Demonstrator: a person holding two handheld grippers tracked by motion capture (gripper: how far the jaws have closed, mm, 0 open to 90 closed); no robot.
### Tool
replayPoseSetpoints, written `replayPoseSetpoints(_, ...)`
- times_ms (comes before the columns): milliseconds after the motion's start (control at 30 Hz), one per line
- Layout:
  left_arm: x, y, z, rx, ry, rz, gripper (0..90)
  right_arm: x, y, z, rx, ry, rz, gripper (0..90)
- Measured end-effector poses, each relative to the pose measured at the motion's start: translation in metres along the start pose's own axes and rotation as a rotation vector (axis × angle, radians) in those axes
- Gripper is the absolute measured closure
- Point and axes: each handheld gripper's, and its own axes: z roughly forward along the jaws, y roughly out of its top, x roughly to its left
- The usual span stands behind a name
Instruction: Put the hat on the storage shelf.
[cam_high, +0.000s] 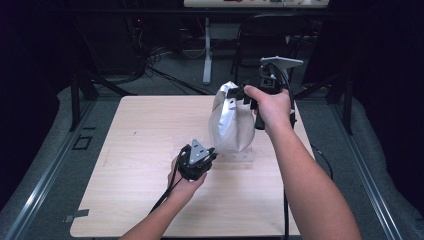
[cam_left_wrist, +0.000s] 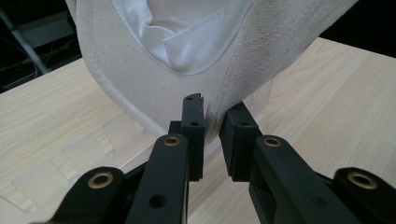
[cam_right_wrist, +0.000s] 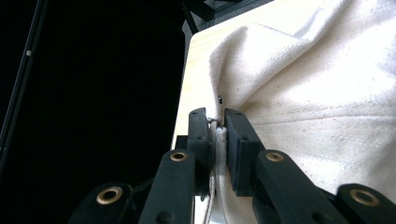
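- Canvas, off-white and stiff, is making up the one thing being handled: a cap (cam_high: 231, 122), which is hanging in the air above the right half of the wooden surface (cam_high: 135, 150), its crown toward 12 o'clock and its lower edge toward 6 o'clock.
- Holding it at two opposite ends is keeping the cap spread and taut, which I judge is meant to steady it for lowering onto the stand beneath it.
- At 12 o'clock of the cap, the right gripper (cam_high: 240, 93) is carrying the weight from above; its fingers (cam_right_wrist: 236, 140) are nearly closed, pinching a folded seam of the cloth (cam_right_wrist: 327, 107) between them.
- At 7 o'clock of the cap, the left gripper (cam_high: 209, 156) is guiding the bottom; its fingers (cam_left_wrist: 193, 126) are pressing together on the cap's lower rim (cam_left_wrist: 187, 60), with only the cloth's thickness between them.
- The white lining is facing the left gripper, so the opening of the cap is turning toward the person.
- A clear plastic stand (cam_high: 240, 156) is sitting on the surface directly under the cap, touching or just below its lower edge; which of the two I cannot tell.
- Counting: one cap, one clear stand, two grippers, two hands.
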Motion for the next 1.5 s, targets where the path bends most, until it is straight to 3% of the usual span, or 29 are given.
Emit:
replayPoseSetpoints(133,0.013,-0.004,-0.002,-0.017,-0.056,-0.034,80.9,0.002,-0.001,0.001,0.007,-0.002,-0.006,81.6)
replayPoseSetpoints(233,0.018,-0.006,0.000,-0.021,-0.074,-0.066,80.8,0.003,-0.001,0.003,0.010,-0.011,-0.008,81.7)
replayPoseSetpoints(367,0.020,-0.007,0.000,-0.017,-0.087,-0.073,80.8,0.003,-0.002,0.005,0.013,-0.005,-0.010,81.7)
replayPoseSetpoints(733,0.019,-0.018,-0.002,0.017,-0.034,-0.121,83.2,0.000,-0.005,0.016,0.042,-0.006,-0.007,81.6)
replayPoseSetpoints(1100,0.022,-0.031,-0.002,0.023,-0.020,-0.182,84.2,-0.001,-0.010,0.034,0.091,-0.018,-0.026,81.4)
replayPoseSetpoints(1367,0.021,-0.042,0.004,0.069,-0.017,-0.185,84.1,-0.002,-0.016,0.046,0.115,-0.042,-0.045,81.3)
replayPoseSetpoints(1500,0.022,-0.044,0.004,0.054,-0.016,-0.193,83.8,-0.008,-0.017,0.050,0.122,-0.038,-0.038,81.3)
